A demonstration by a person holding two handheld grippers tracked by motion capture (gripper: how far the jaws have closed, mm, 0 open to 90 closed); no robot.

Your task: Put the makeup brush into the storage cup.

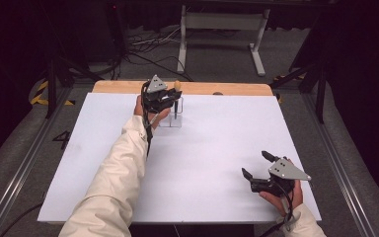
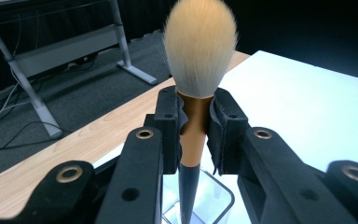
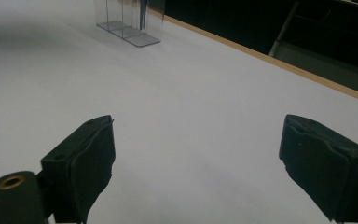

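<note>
A makeup brush [image 2: 196,70] with cream bristles, a copper ferrule and a dark handle stands upright in a clear plastic holder [image 2: 214,196]. My left gripper [image 2: 196,128] is shut on the copper ferrule just below the bristles. In the high view the same gripper [image 1: 170,98] sits at the far middle of the table, over the clear holder [image 1: 171,120], with the brush head [image 1: 177,85] poking up. My right gripper [image 1: 255,165] rests near the front right of the table, open with nothing between its pads [image 3: 91,158]. The holder [image 3: 128,21] stands far ahead of it.
A white sheet [image 1: 202,148] covers the table, with a strip of bare wood [image 1: 227,89] along the far edge. Beyond it stand a white desk frame [image 1: 222,29] and loose cables on grey carpet. Metal rails run along both sides of the table.
</note>
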